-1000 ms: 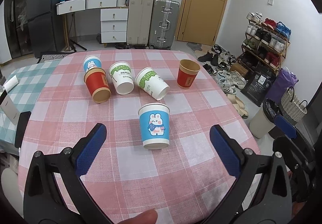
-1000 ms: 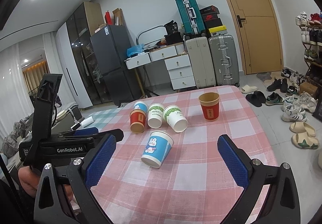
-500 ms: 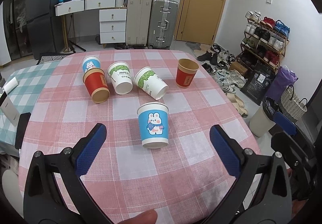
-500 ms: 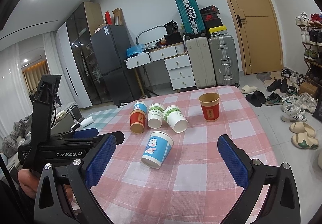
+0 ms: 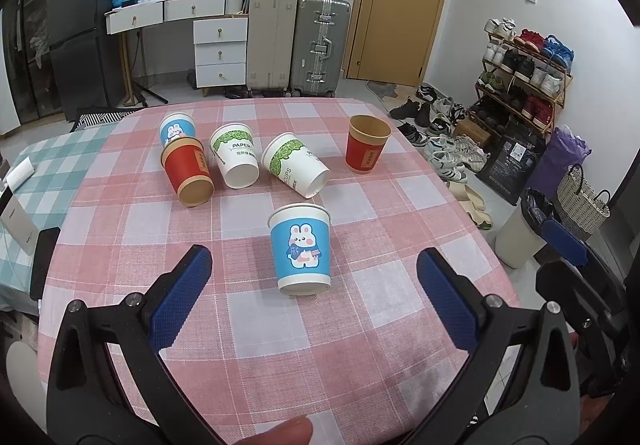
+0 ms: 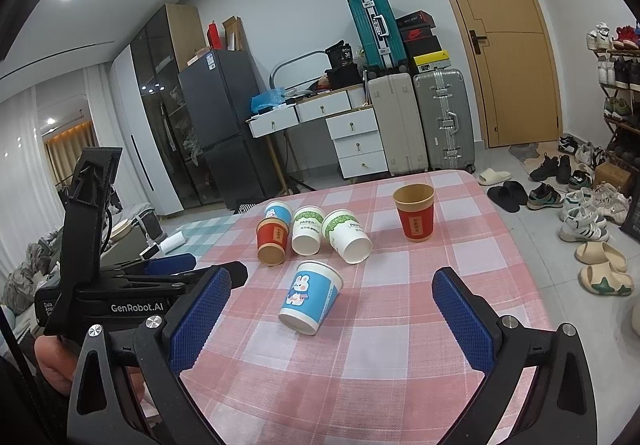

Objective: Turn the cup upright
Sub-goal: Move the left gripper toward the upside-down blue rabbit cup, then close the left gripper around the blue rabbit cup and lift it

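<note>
A blue rabbit cup (image 5: 301, 249) stands upright near the middle of the pink checked table (image 5: 400, 285); it also shows in the right wrist view (image 6: 311, 297). A red cup (image 5: 367, 149) stands upright at the far right. Behind lie a red cup (image 5: 187, 175), two white green-leaf cups (image 5: 236, 161) (image 5: 295, 164) and a second blue rabbit cup (image 5: 177, 128), all on their sides. My left gripper (image 5: 314, 299) is open and empty, just short of the near blue cup. My right gripper (image 6: 330, 319) is open and empty, near that cup.
The left gripper's body (image 6: 132, 285) shows at the left of the right wrist view. The table's right edge drops to a floor with shoes (image 5: 448, 149) and a bin (image 5: 524, 229). A teal checked cloth (image 5: 36, 169) lies at the left.
The left gripper has drifted slightly; the near blue cup sits a little higher and left in its view. Both grippers stay open and empty. No cup has moved.
</note>
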`<state>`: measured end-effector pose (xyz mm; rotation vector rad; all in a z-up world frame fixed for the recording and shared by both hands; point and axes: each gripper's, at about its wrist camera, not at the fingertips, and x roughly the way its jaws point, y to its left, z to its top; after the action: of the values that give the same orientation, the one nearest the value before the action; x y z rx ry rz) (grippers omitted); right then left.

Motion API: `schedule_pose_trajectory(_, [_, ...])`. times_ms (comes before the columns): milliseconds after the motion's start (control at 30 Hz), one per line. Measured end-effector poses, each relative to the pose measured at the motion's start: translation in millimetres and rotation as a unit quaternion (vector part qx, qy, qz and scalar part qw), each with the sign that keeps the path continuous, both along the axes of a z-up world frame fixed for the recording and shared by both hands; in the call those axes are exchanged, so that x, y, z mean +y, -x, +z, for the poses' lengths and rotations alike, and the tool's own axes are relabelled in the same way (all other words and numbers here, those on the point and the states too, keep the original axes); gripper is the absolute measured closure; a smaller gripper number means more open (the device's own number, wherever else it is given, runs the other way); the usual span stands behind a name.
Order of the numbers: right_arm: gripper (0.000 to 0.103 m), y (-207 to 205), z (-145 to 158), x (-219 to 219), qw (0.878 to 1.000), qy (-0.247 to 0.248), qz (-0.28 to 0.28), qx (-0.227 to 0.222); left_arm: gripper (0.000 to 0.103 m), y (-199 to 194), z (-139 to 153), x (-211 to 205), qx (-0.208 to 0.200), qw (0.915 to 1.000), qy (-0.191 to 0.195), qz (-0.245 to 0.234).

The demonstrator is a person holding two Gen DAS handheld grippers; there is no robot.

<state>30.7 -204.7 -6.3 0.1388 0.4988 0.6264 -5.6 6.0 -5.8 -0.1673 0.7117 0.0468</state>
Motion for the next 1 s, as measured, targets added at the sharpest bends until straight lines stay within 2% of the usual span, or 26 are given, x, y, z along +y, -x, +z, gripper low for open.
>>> schedule_pose_trajectory(867, [0.0,-13,-8,-4,1.0,-0.008,-0.005,0.014,0.001,-17,-8,0,0.019,0.9998,-0.003,-0.004])
schedule_pose_trajectory(1000, [0.0,-22,-15,-9,1.0,-0.015,-0.013,0.024,0.001,-33,-21,0,0.044,0.999,-0.007,-0.007])
